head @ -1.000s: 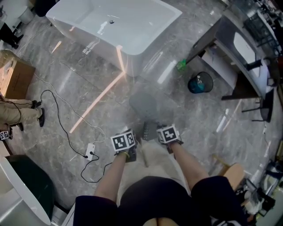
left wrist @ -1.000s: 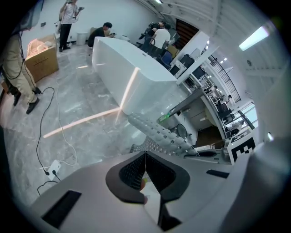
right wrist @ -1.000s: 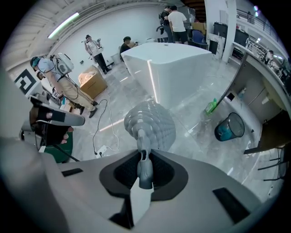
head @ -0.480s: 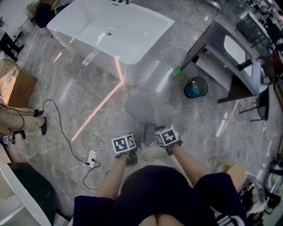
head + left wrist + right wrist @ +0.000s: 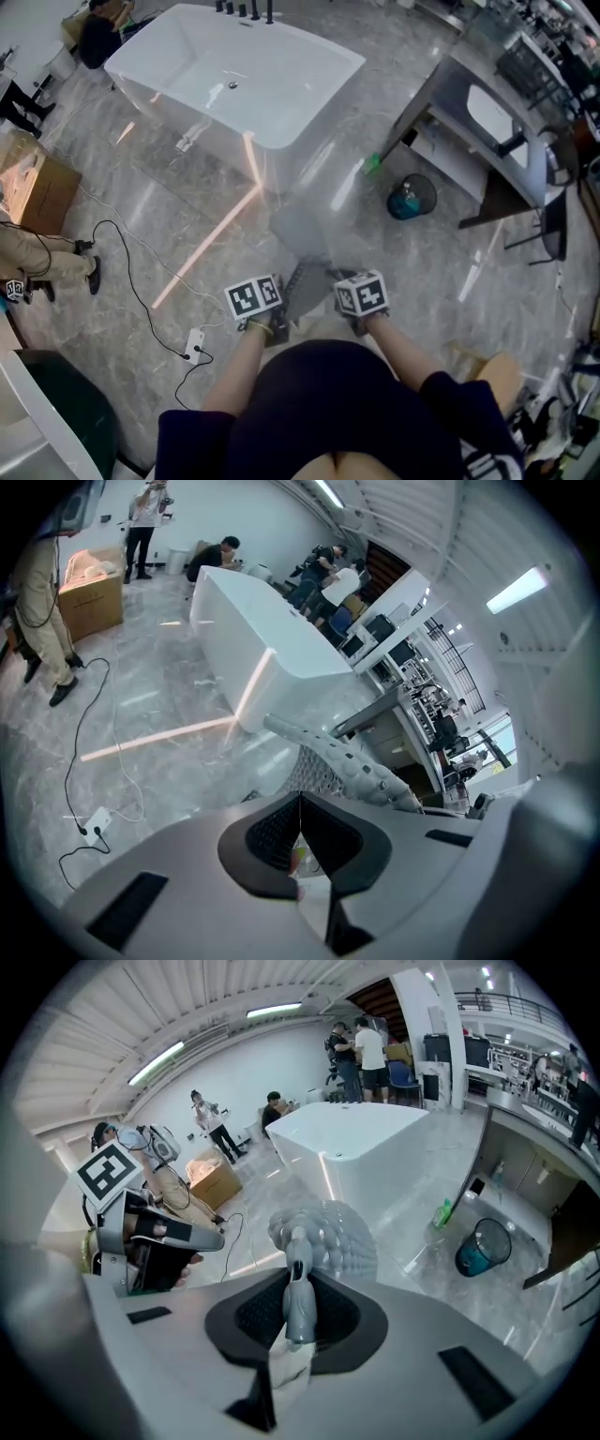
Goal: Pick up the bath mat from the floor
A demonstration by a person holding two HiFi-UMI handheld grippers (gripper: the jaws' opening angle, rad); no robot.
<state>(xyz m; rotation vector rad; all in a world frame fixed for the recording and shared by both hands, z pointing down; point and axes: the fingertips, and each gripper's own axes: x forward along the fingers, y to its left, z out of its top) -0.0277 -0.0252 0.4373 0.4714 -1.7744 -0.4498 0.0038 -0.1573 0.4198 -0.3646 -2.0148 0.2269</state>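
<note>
The bath mat [image 5: 302,272] is grey and knobbly, and it hangs off the floor between my two grippers in the head view. My left gripper [image 5: 279,317] is shut on its left edge; in the left gripper view the mat [image 5: 349,764] runs up and right from the shut jaws [image 5: 300,829]. My right gripper [image 5: 349,302] is shut on the other edge. In the right gripper view a folded ridge of the mat [image 5: 298,1283] is pinched between the jaws, and its rounded far part [image 5: 328,1232] droops beyond them.
A white bathtub [image 5: 234,75] stands ahead. At the right are a grey vanity counter [image 5: 487,122], a teal waste bin [image 5: 411,197] and a green bottle [image 5: 372,164]. A cable with a power strip [image 5: 194,343], a cardboard box [image 5: 33,173] and a person's legs [image 5: 42,253] are at the left.
Both grippers have risen with the mat held between them, and more of the mat now hangs off the floor. The grips have not changed.
</note>
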